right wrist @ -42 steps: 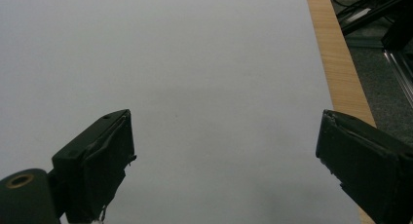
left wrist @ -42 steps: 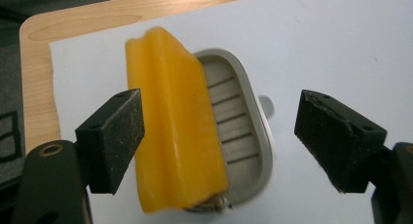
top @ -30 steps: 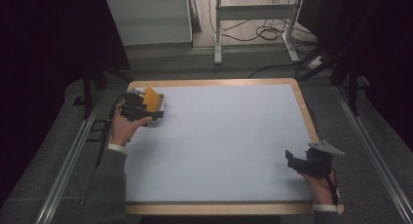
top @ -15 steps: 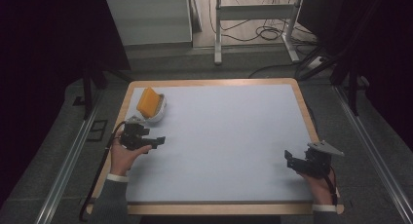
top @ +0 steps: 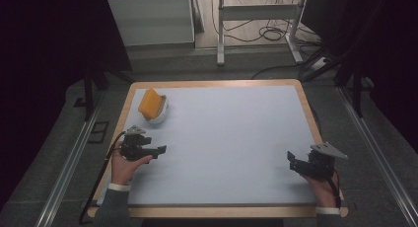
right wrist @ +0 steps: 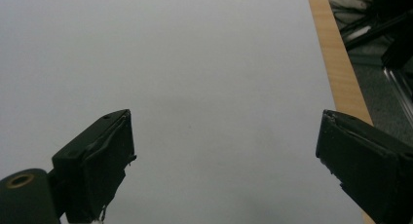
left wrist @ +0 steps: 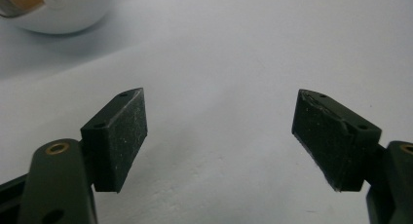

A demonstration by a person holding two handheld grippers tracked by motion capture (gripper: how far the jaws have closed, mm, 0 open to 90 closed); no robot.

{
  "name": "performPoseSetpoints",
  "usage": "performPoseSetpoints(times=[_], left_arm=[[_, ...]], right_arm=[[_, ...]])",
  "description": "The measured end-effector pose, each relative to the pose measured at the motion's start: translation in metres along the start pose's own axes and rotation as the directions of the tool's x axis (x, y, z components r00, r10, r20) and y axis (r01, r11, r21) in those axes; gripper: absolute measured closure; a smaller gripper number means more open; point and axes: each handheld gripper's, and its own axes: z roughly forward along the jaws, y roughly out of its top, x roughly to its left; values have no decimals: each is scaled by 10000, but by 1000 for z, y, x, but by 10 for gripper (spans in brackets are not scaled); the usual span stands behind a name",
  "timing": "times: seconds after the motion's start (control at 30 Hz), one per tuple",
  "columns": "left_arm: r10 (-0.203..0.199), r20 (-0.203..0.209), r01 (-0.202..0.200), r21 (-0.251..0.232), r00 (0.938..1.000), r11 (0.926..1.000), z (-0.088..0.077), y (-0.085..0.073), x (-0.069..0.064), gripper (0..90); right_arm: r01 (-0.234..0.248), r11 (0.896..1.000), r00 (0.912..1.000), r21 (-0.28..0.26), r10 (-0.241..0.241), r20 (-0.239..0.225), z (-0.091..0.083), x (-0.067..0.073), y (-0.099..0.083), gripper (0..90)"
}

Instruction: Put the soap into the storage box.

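Writing or labels cannot be made out on anything here. Sponge (top: 150,103), orange and block-shaped, sits tilted in a small white bowl (top: 158,115) near the far left corner of the pale table (top: 231,138). Nearer the person, well apart from the bowl, the left gripper (top: 158,150) rests with jaws spread wide and empty. The right gripper (top: 292,160), near the wooden right edge, is likewise spread and empty.
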Motion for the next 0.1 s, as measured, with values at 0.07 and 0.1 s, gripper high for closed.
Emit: performPoseSetpoints(times=[0.07,0.1], left_arm=[[-55,-1,55,-10,10000,10000,3,0,1,212],[-55,-1,55,-10,10000,10000,3,0,1,213]], right_arm=[[115,9999,9999,-124,-116,-96,-1,1,1,71],[147,9997,9997,-196,-151,-197,-2,2,2,71]])
